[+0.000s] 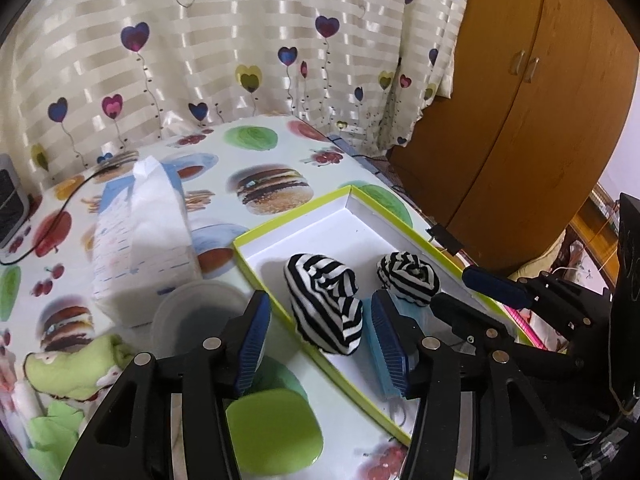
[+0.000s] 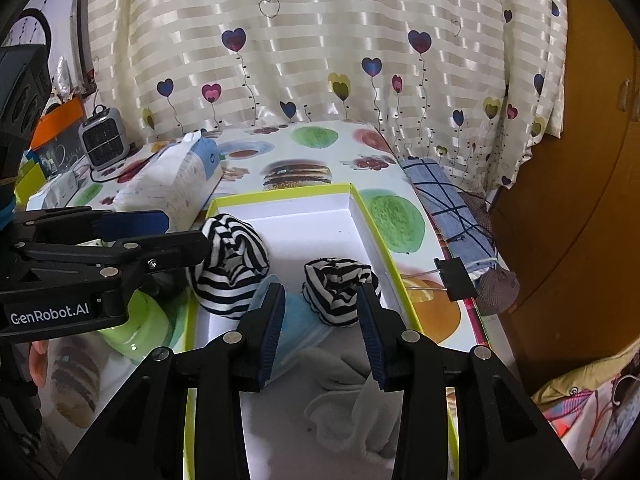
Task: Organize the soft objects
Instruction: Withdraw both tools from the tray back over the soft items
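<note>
While I hold both tongs half open and empty, the two striped sock balls (image 1: 324, 304) (image 2: 340, 290) lie in the white box (image 2: 304, 216) on the counter (image 1: 248, 168), one just beyond the left tongs (image 1: 320, 320), one just beyond the right tongs (image 2: 320, 312).

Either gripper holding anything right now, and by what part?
Nothing held. The left gripper and right gripper both stand open above the box; the two striped sock rolls lie loose inside it.
</note>
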`<state>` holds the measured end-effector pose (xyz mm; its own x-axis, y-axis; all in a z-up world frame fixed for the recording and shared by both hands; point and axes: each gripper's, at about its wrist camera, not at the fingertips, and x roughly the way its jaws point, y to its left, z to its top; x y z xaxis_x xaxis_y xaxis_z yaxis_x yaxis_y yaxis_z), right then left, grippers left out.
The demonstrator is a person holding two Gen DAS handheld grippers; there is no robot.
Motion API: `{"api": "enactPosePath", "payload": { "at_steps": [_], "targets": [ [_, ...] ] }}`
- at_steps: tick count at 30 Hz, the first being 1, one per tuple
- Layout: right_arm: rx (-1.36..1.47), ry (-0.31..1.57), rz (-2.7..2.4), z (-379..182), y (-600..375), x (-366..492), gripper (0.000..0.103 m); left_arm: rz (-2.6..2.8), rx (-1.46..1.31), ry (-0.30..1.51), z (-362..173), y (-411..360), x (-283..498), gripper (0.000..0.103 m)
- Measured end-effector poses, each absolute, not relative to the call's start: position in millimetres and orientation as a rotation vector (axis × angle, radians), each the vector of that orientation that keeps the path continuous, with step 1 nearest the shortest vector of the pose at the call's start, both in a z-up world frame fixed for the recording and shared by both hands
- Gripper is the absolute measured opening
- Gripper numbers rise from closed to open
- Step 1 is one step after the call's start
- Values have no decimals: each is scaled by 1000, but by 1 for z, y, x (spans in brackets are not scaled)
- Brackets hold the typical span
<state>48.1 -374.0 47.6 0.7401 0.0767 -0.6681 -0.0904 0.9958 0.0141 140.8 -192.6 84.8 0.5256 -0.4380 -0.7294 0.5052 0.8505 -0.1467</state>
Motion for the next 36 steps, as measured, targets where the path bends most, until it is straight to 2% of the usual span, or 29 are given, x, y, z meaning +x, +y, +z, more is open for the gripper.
{"api": "enactPosePath", "payload": {
  "at_steps": [36],
  "targets": [
    [26, 644, 191, 64, -311, -14, 39, -430, 66, 742, 105, -97, 56, 52]
  ]
}}
